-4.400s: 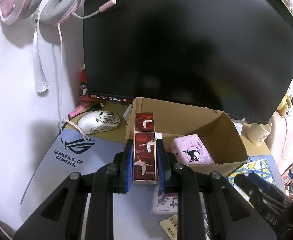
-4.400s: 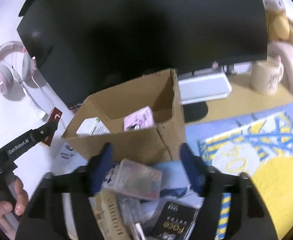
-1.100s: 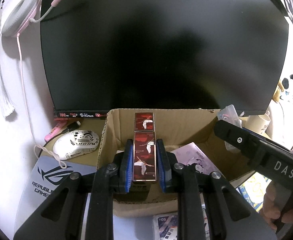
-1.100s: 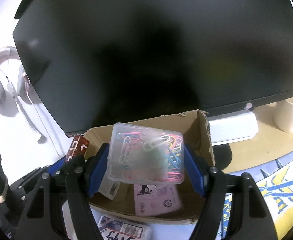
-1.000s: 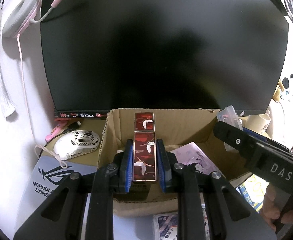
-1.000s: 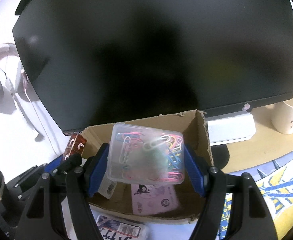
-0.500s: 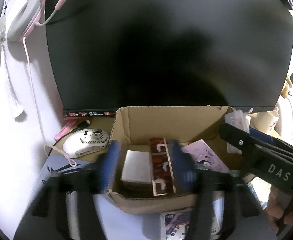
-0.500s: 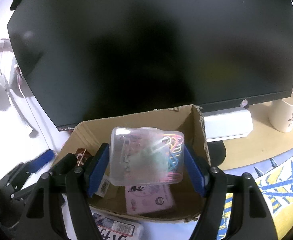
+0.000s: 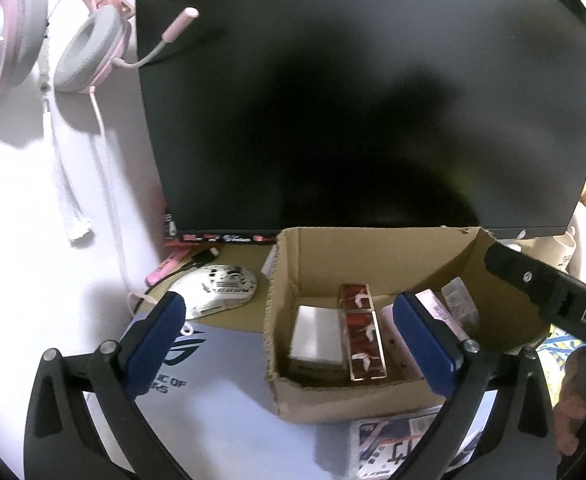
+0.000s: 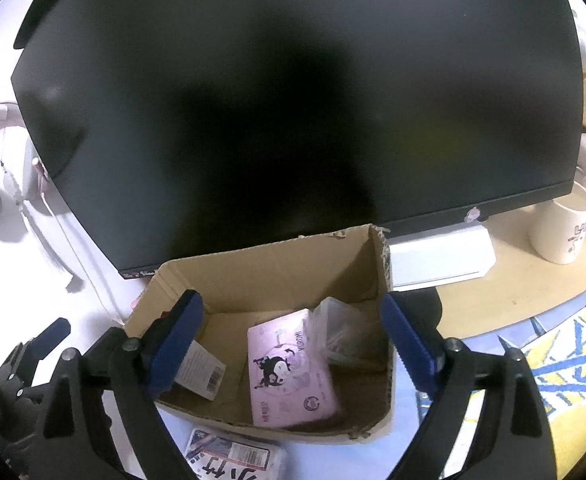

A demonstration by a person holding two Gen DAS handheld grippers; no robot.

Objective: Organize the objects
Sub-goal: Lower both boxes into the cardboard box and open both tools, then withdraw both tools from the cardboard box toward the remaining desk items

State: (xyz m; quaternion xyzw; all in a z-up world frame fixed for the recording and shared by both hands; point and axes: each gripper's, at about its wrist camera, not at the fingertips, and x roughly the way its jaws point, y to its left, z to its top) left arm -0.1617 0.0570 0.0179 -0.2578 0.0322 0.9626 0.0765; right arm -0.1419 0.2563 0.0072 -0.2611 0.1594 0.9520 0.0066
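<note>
Screen (image 9: 353, 100): big and black, right behind the box.
Box (image 9: 369, 248): brown cardboard, open on top, on the desk.
Left gripper (image 9: 289, 336): over the box, jaws wide and opening, nothing between the blue pads.
Right gripper (image 10: 293, 340): over the box too, jaws wide and opening, nothing pinched.
Headset (image 9: 85, 48): pink, hangs on the wall by the screen.
Pink pack (image 10: 289, 368): flat in the box.
Mouse (image 9: 223, 286): white, left of the box.
Cup (image 10: 563, 228): cream, on the desk, well to the right of the box.
White pack (image 9: 317, 334): in the box, touching the red case.
Clip box (image 10: 345, 330): clear, in the box's right corner, beside the pink pack.
Red case (image 9: 363, 334): long, lies in the box.
</note>
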